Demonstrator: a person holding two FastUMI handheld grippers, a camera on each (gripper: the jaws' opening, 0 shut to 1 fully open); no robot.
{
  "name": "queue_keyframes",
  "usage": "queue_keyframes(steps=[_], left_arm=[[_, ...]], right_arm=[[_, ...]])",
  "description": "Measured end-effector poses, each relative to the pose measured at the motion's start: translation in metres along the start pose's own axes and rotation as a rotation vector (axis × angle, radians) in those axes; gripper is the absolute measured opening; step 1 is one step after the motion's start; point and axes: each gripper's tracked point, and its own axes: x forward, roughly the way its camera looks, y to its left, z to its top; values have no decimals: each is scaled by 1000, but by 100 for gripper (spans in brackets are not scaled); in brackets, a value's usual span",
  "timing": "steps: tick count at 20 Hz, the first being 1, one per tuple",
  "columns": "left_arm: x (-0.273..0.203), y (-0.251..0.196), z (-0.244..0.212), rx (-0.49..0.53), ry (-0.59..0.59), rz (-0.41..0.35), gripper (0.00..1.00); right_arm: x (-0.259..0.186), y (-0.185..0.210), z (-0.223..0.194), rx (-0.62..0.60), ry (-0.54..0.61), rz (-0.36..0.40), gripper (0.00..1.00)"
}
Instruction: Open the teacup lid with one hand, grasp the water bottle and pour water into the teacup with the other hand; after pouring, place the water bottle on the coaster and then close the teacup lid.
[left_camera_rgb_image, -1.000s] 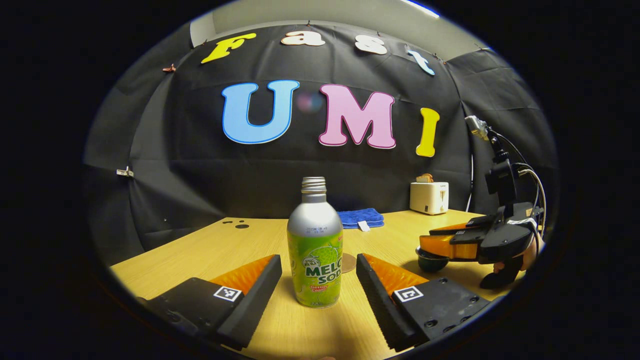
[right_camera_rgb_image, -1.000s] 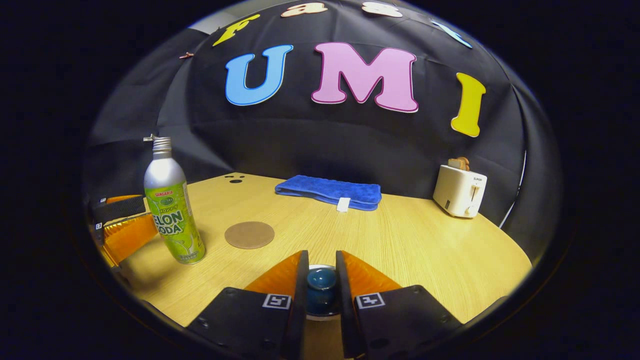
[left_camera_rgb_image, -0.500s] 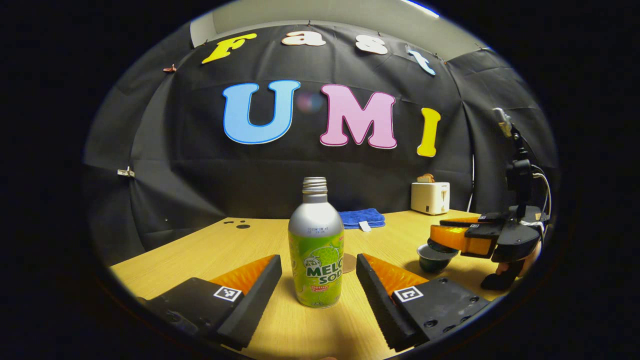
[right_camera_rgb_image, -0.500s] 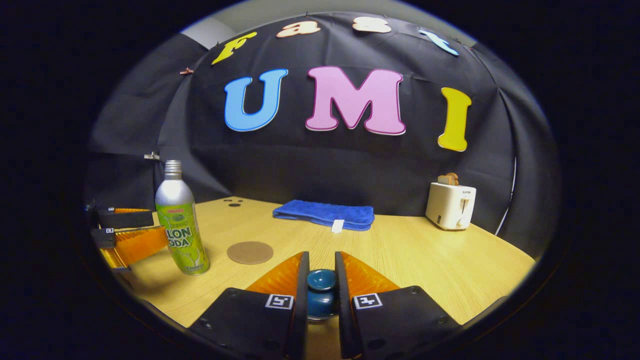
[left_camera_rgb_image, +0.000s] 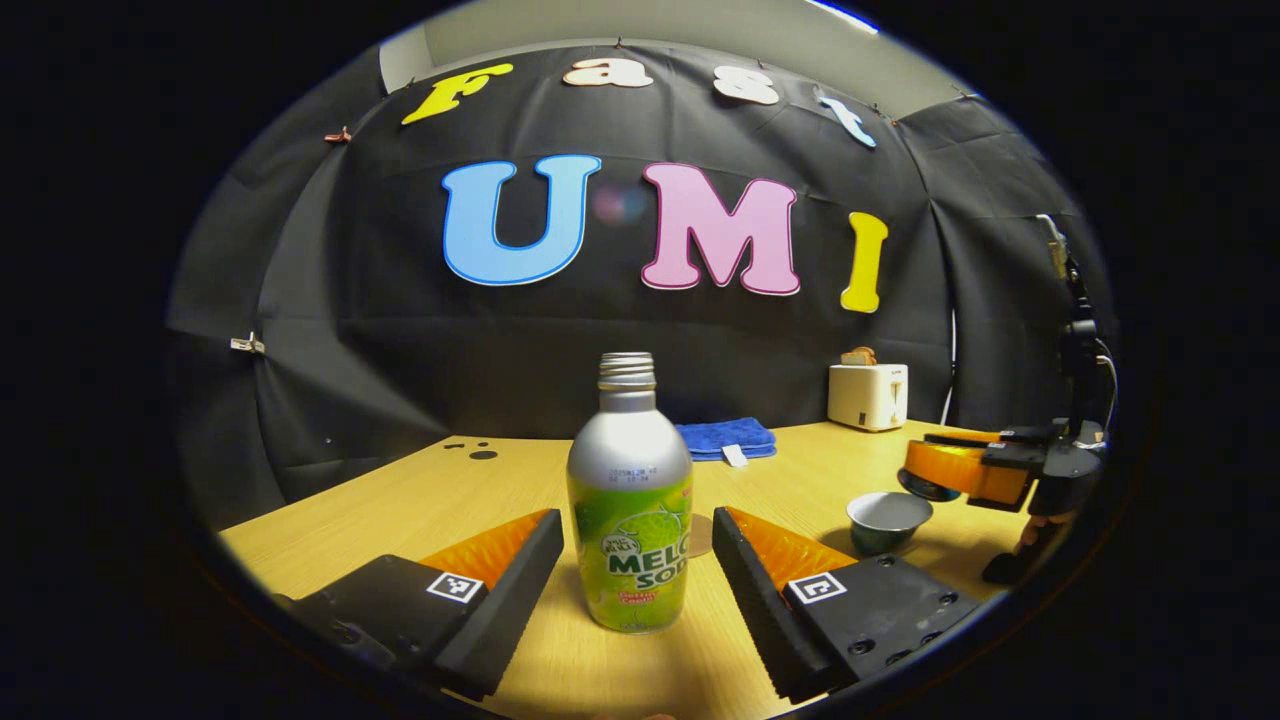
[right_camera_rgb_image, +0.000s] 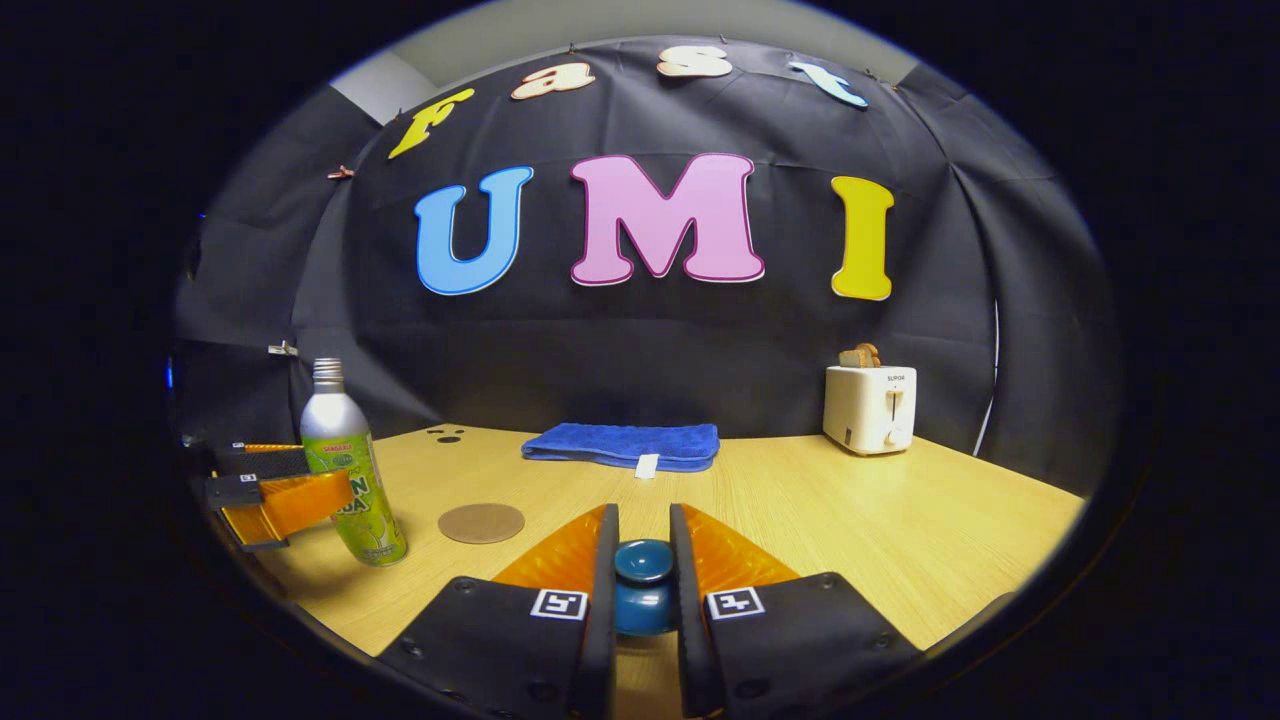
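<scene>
With its lid off, the teacup (left_camera_rgb_image: 888, 519) sits open on the wooden table (left_camera_rgb_image: 400, 500), to the right of the water bottle (left_camera_rgb_image: 629, 510) in the left gripper view. The teacup lid (right_camera_rgb_image: 643, 598) is clamped by its blue knob between the two fingers of the right gripper (right_camera_rgb_image: 641, 610), raised off the tabletop; in the left gripper view that gripper (left_camera_rgb_image: 975, 470) hangs just above and to the right of the cup, apart from its rim. The water bottle stands upright, uncapped, between the spread fingers of the left gripper (left_camera_rgb_image: 635, 575), with a gap on each side, so neither finger presses on it. In the right gripper view the bottle (right_camera_rgb_image: 350, 470) shows at the left with the left gripper's orange fingers (right_camera_rgb_image: 290, 500) around its lower half. The round brown coaster (right_camera_rgb_image: 481, 522) lies flat just beside the bottle, bare. Farther back, near the wall, a folded blue towel (right_camera_rgb_image: 625, 444) lies on the table, and a white toaster (right_camera_rgb_image: 869, 407) with bread in its slots stands toward the right.
</scene>
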Motion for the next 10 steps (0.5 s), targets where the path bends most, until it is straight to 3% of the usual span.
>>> queue_keyframes(steps=[8,10], left_arm=[[37,5,0,1,0,29,94],[40,8,0,0,2,43,87]], right_arm=[[-8,-37,1,-1,-2,-52,28],[-10,-45,1,-1,-2,-60,28]])
